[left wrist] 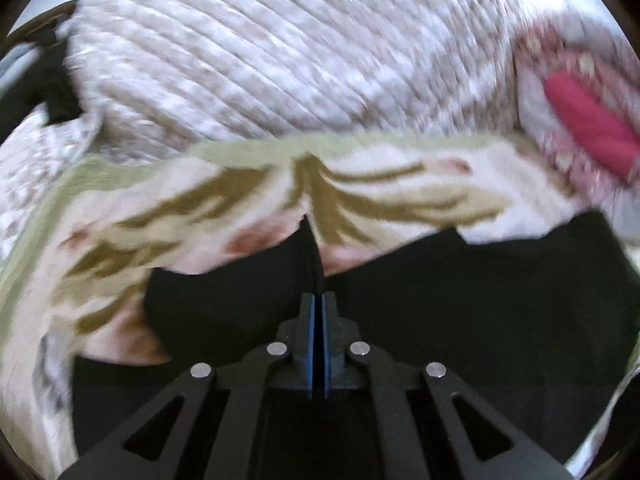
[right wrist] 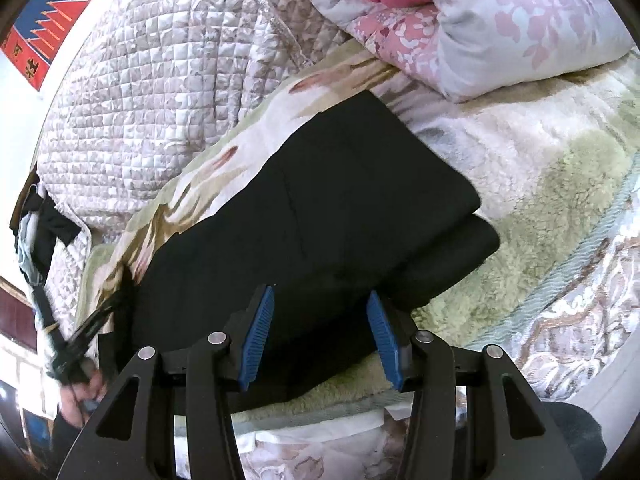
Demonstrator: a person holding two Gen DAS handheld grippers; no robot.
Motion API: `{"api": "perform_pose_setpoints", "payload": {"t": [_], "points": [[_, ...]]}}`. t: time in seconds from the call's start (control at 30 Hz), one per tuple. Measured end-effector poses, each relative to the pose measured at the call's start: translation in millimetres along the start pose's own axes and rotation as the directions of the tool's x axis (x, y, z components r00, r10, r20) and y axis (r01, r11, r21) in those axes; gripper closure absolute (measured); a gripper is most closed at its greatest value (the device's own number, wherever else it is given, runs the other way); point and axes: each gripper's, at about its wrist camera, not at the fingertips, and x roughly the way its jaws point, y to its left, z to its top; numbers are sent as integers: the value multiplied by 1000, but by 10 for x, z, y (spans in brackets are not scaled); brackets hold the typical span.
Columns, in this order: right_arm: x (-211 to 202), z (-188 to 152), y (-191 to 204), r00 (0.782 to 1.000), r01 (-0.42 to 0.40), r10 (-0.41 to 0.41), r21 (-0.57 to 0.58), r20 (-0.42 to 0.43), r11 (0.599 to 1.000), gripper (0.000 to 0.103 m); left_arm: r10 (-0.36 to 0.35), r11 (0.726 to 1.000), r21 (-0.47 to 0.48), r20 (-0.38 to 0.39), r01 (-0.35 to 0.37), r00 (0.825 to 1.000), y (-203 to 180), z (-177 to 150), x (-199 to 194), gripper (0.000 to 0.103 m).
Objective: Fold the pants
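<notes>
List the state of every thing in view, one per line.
Pants: black, folded in layers, flat on the blanket.
Left gripper: shut on an edge of the pants.
Right gripper: open, over the near end of the pants.
Blanket: spread out under the pants.
Quilt: bunched up beyond the blanket.
Floral duvet: heaped at the far side.

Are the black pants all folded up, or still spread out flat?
Folded. In the right wrist view the black pants lie on the fuzzy blanket as a compact stack, one layer on top of another at the right end.
</notes>
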Motion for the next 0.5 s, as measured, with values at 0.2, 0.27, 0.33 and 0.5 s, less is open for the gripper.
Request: {"api": "perform_pose_setpoints", "payload": {"t": [0.2,0.27,0.33,0.5], "points": [[-38,7,-50,1000,20,-21,15,18,1000,54,55,981,-190,77,-39,996,643,-364,-717,99],[-38,5,-44,999,25,-25,12,20,1000,54,57,970,-240,59,-41,997,804,-528,-777,98],[-50,0,-27,999,35,-35,7,22,999,54,42,951,-306,18,-35,999,965,-714,-731,98],[-101,-5,-6,998,51,-51,5,32,999,54,-46,880,-475,-49,18,998,1204,-1039,-589,96]]}}
